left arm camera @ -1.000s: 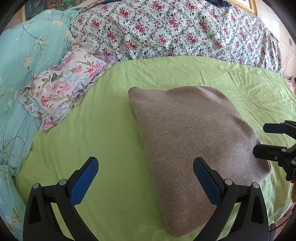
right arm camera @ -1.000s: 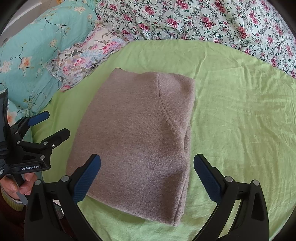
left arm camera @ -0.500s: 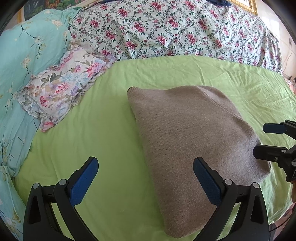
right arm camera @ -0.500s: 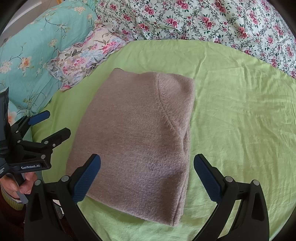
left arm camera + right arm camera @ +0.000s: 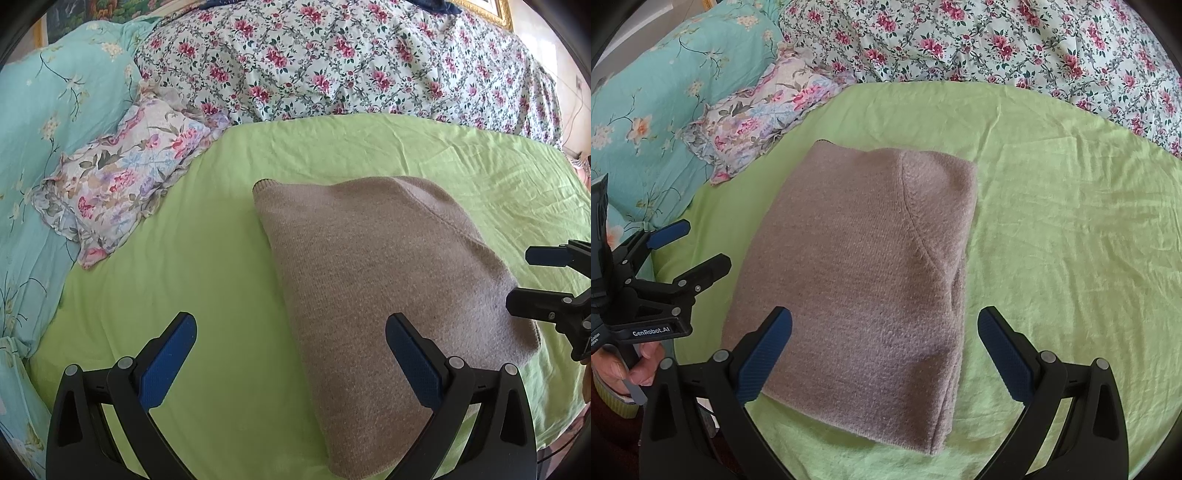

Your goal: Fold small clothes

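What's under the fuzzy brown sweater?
The folded brown sweater lies on the green sheet, which shows all around it. Whatever is tucked inside its folds, or directly beneath it, is covered. Neither pair of tongs is touching it.

Bed (image 5: 207, 258) under wrinkled lime-green sheet. Beyond sheet – rose-print quilt (image 5: 332, 62) heaped across far side. Left of sheet – turquoise floral cover (image 5: 55, 110), small frilled floral pillow (image 5: 122, 177) lying against it. Gilt picture frame (image 5: 495, 11) above quilt, pale wall (image 5: 572, 96) at right. Bright daylight.
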`<state>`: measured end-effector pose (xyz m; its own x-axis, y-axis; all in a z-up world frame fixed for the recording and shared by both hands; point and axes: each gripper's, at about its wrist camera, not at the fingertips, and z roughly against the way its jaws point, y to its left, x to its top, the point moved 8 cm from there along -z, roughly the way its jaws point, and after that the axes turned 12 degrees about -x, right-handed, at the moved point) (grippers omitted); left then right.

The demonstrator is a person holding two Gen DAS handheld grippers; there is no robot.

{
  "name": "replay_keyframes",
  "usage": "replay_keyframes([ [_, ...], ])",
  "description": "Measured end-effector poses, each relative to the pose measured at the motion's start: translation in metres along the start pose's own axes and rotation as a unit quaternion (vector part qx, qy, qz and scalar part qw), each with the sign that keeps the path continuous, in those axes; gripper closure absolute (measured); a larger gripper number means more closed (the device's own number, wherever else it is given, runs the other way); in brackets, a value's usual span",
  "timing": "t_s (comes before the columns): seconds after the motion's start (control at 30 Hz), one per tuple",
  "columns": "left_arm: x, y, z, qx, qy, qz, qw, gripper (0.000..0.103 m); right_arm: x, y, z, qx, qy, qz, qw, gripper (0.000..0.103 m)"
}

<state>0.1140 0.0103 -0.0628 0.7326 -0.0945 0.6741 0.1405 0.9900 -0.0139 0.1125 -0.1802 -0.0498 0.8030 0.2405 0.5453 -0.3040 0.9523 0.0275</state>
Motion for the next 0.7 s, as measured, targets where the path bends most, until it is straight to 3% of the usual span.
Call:
replay_keyframes([
  [0.7, 0.0037, 0.0016, -0.0056, -0.005, 0.001, 0.0, 1.0, 0.001, 0.0065, -0.0006, -0.0016, 0.001, 0.0, 0.002, 1.0, 0.002],
])
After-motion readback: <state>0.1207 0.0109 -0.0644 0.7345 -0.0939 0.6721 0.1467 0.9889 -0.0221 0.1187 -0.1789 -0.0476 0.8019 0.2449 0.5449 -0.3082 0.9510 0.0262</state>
